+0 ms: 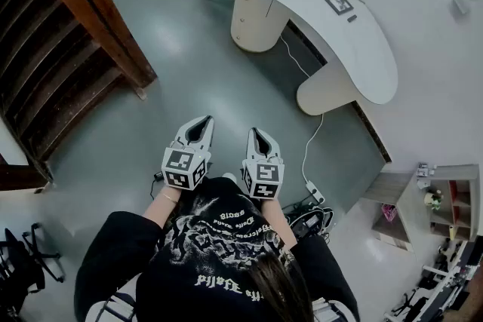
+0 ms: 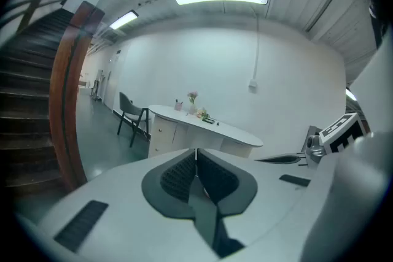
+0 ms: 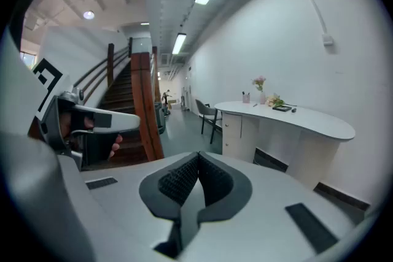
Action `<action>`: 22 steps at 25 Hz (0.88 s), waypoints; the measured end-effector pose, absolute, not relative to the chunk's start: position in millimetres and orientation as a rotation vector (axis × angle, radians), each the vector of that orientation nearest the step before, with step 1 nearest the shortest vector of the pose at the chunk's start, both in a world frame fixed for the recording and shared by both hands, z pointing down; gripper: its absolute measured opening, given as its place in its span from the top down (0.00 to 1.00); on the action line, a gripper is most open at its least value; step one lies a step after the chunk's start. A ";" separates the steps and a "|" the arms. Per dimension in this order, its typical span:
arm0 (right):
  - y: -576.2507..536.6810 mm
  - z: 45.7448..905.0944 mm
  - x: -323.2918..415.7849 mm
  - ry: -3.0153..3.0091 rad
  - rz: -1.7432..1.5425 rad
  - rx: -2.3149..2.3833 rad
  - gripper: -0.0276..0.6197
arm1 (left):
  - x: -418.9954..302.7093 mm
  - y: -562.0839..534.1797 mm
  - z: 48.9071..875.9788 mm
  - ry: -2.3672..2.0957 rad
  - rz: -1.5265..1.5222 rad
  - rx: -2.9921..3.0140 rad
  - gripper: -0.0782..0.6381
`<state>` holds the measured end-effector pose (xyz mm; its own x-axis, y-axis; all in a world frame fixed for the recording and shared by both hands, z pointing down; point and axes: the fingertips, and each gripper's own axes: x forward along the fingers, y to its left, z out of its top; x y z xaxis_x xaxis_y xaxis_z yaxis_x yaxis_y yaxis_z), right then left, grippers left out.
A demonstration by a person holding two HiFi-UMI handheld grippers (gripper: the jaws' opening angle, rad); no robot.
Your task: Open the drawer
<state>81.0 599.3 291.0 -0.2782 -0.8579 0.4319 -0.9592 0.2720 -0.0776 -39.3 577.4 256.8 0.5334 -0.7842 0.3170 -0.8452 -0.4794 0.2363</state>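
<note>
Both are clenched on nothing: left gripper (image 1: 202, 124) and right gripper (image 1: 257, 136), side by side. Well ahead of them, right of the staircase (image 1: 68, 49), stands the white bench (image 1: 362, 49), its drawer (image 3: 231, 130) shut.

We see the drawer (image 3: 231, 123), white-fronted with a small knob, upright; it sits shut and flush in the rounded cabinet (image 3: 247, 132) under the curved desk's (image 3: 307, 115) end.

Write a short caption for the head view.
Person holds left claw and right claw, both shut and empty, facing a curved white desk.
</note>
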 end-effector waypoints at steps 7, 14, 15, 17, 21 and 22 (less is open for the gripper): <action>608.3 286.8 104.4 -2.307 0.480 1.706 0.92 | -25.5 595.3 258.4 -1.382 0.225 2.412 0.85; 607.1 296.7 111.9 -2.313 0.529 1.732 0.92 | -28.7 597.7 270.5 -1.402 0.218 2.394 0.85; 605.3 298.6 109.3 -2.312 0.536 1.734 0.92 | -31.7 595.1 274.2 -1.400 0.226 2.392 0.85; 598.9 301.8 104.0 -2.305 0.538 1.735 0.92 | -37.9 585.1 279.8 -1.398 0.227 2.385 0.85; 570.0 306.2 92.9 -2.272 0.523 1.731 0.92 | -47.8 546.4 282.1 -1.375 0.216 2.394 0.85; 560.5 306.2 90.8 -2.263 0.523 1.732 0.92 | -49.5 535.2 281.2 -1.362 0.220 2.403 0.85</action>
